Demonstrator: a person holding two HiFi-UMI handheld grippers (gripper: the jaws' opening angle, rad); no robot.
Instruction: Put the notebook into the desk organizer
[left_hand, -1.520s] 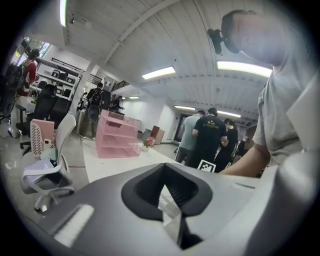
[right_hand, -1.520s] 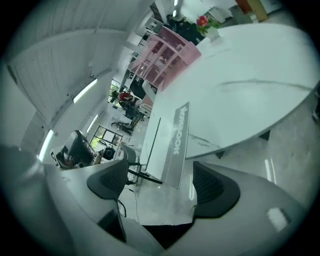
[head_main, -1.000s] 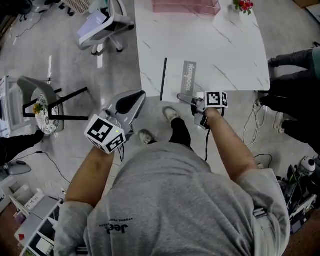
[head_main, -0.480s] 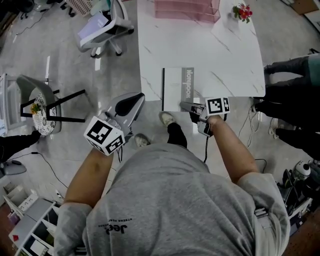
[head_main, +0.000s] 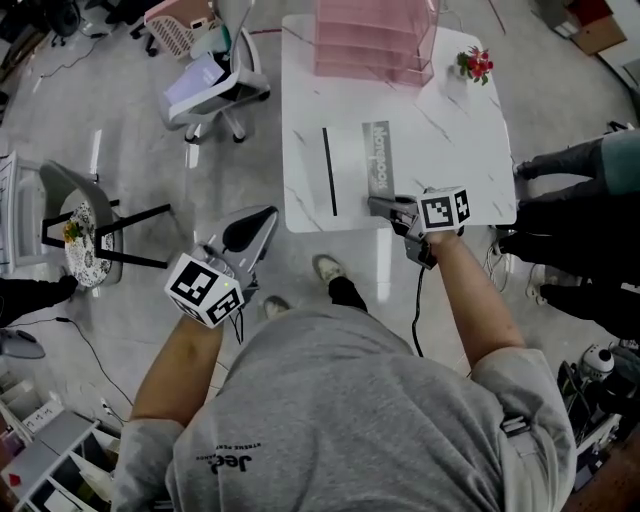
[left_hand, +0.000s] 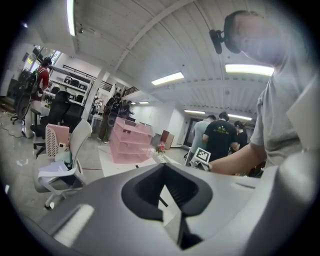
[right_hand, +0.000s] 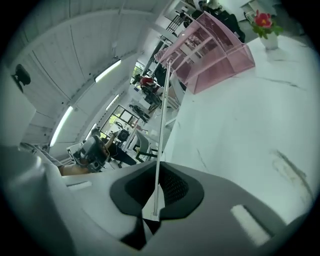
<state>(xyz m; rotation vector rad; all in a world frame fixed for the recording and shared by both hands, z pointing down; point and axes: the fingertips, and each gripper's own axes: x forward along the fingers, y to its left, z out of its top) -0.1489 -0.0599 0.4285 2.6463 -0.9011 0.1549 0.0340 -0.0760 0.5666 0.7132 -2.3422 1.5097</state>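
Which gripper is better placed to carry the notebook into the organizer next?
The right. The right gripper is shut on the near edge of the notebook, on the table facing the pink desk organizer. The left gripper hangs off the table over the floor, holding nothing.

head view: overhead, steeply down, whole table (head_main: 470, 150) far below | left gripper view: low, off table's near-left corner, facing organizer (left_hand: 131, 145), distant | right gripper view: skimming tabletop from near edge, facing organizer, closer | shared: table, organizer
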